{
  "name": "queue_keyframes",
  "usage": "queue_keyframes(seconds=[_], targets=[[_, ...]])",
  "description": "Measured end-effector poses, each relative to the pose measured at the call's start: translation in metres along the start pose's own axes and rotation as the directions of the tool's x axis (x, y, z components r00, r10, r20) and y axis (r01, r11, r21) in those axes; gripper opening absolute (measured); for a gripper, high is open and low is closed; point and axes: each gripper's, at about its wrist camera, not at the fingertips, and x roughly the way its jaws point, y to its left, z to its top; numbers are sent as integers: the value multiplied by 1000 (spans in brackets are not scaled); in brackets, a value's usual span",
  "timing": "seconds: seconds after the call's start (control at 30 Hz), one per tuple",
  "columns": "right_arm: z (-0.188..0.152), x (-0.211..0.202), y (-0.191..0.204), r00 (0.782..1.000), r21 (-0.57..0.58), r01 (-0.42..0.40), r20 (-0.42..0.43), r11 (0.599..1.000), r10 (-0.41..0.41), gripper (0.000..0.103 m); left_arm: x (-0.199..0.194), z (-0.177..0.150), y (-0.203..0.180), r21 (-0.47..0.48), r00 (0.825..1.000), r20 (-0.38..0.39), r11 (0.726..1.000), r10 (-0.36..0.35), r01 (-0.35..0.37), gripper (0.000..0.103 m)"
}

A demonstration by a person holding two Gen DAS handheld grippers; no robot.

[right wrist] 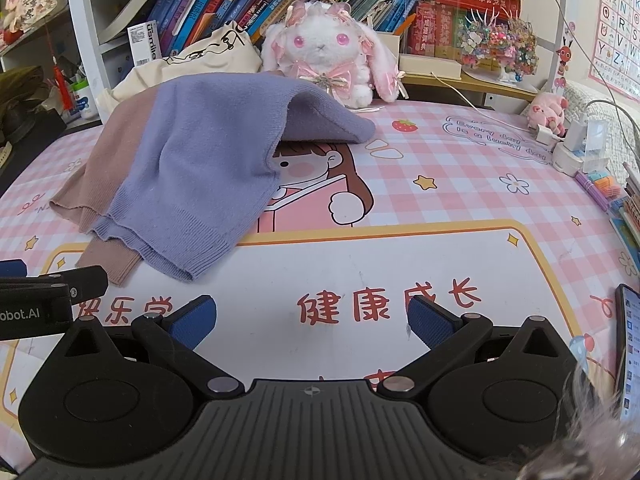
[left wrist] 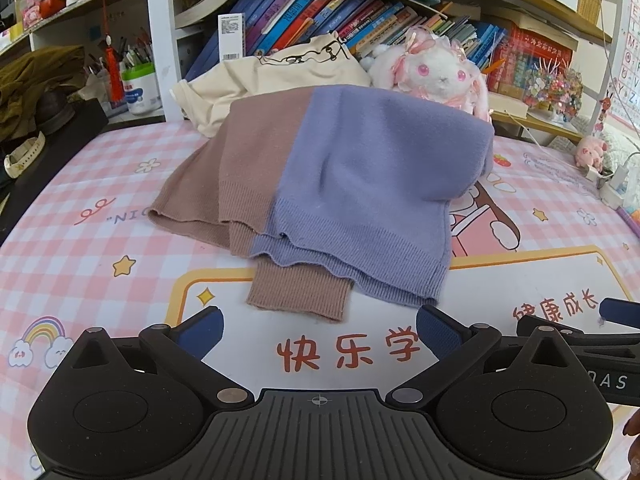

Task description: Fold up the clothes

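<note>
A knit sweater, half purple (left wrist: 372, 184) and half brown (left wrist: 240, 160), lies partly folded on the pink checked desk mat (left wrist: 80, 240); a brown cuff (left wrist: 298, 296) pokes out under the purple hem. In the right wrist view the same sweater (right wrist: 192, 160) lies at left, draped over something at the back. My left gripper (left wrist: 320, 330) hovers open just in front of the cuff, nothing between its blue pads. My right gripper (right wrist: 312, 318) is open over the white printed panel, right of the sweater's hem. Each gripper's body shows at the edge of the other's view.
A cream garment (left wrist: 272, 76) lies behind the sweater. A plush rabbit (right wrist: 332, 56) sits at the back before shelves of books (left wrist: 320, 8). A phone (right wrist: 630, 352) lies at the right edge, chargers (right wrist: 576, 148) and a small pink toy (right wrist: 548, 114) at the far right.
</note>
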Motion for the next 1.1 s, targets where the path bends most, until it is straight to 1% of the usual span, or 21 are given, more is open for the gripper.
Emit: queue_keyframes(seconds=[1.1], targets=[[2,5,0,1000,2,2,-20,1000,-2,103,6,1,4,-7,1000,-14,1000,4,-4,103]])
